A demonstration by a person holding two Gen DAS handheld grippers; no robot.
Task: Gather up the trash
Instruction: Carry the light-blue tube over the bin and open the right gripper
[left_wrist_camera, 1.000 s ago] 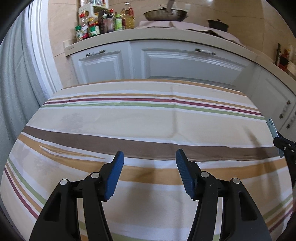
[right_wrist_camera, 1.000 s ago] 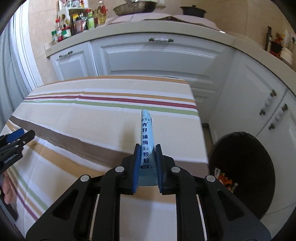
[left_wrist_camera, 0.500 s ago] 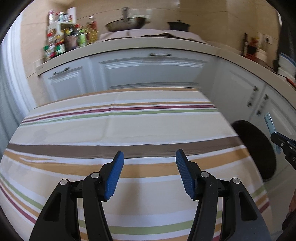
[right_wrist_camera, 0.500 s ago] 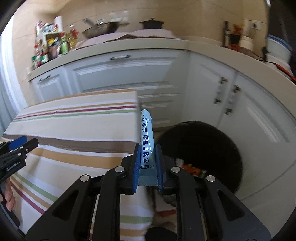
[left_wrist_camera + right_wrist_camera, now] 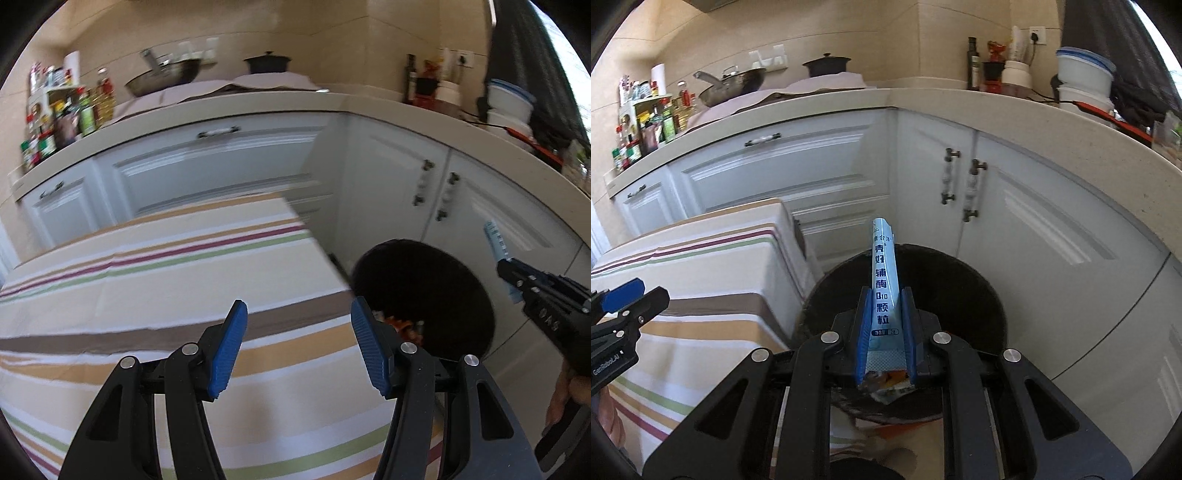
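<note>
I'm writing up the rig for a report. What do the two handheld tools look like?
The two look alike: each tool has a black, angular frame with cut-out arms, silver round pivot pins, and two blue ribbed pads, as on the left tool and right tool. The left one's side carries white lettering. No cables or sleeves are visible.

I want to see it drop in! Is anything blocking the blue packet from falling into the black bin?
Nothing visible does. The right tongs hold the blue packet above the black bin, whose mouth is open, with no lid.

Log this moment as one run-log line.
left gripper: open, empty, over striped table | right gripper: shut on blue sachet, above black trash bin | release: not yet
</note>
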